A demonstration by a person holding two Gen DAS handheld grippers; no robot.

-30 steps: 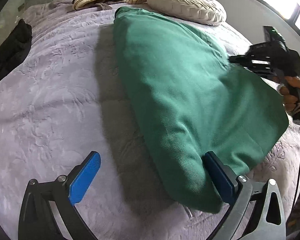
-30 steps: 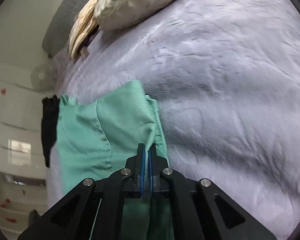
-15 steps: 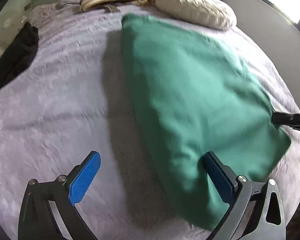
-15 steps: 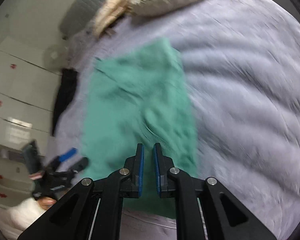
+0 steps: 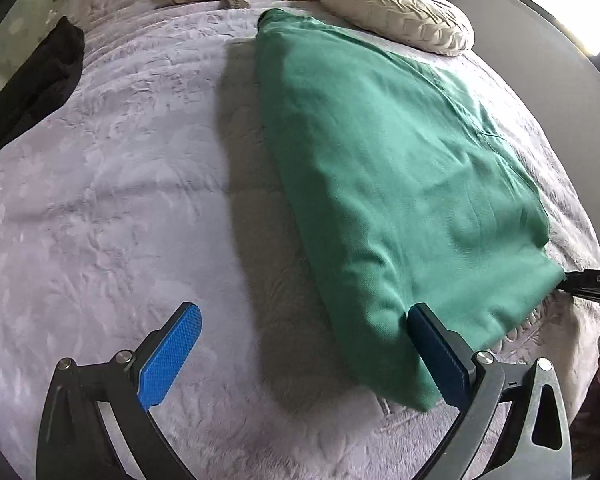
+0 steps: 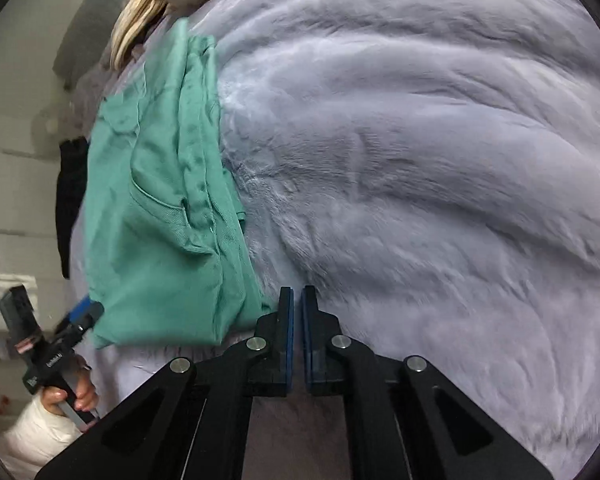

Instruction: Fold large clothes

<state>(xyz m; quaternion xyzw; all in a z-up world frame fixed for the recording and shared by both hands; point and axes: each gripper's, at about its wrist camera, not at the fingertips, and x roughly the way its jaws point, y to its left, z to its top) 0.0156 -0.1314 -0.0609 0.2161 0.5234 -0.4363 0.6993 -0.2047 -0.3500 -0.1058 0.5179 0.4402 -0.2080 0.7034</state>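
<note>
The large green cotton garment (image 5: 396,184) is lying folded lengthwise on the lilac plush bedspread (image 5: 112,184), running from about six o'clock up to twelve o'clock in the left wrist view, with its far end near the cream pleated round cushion (image 5: 396,12). The left gripper (image 5: 296,356) is hovering with its blue pads spread wide; its right pad is resting against the near left corner of the cloth, clamping nothing. The right gripper (image 6: 297,312) is showing its jaws drawn together and empty, sitting just beside the garment's near right corner at about nine o'clock of its tips.

Judging by the layout, the next fold is crosswise. To do it well, each claw should be pinching all layers at a near corner, lifting evenly, and carrying the hem toward twelve o'clock without letting the stacked edges slip apart.
</note>
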